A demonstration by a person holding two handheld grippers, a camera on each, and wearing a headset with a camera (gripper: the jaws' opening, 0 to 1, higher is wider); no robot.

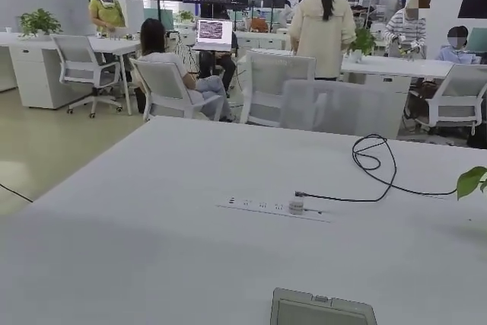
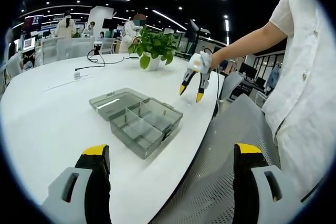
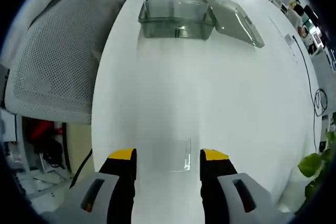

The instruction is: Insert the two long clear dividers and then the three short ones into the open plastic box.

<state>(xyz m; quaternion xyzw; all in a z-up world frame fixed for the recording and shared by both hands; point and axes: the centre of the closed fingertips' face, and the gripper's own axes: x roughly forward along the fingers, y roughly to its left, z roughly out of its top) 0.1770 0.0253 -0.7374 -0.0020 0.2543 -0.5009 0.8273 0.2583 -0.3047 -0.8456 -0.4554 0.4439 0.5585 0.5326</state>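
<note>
Right gripper (image 3: 168, 155) hangs open over a clear divider (image 3: 178, 157) on the table (image 3: 210, 77); left gripper (image 2: 171, 149) is wide open, empty

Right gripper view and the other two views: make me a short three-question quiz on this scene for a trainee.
1. True or false: the box has its lid shut.
2. In the right gripper view, what lies on the table between the right tool's jaws? A) a clear divider B) a cable C) a leaf
3. Fill in: in the left gripper view, a potted ____ stands on the table beyond the box.
Key: 1 false, the lid lies open; 2 A; 3 plant.
</note>
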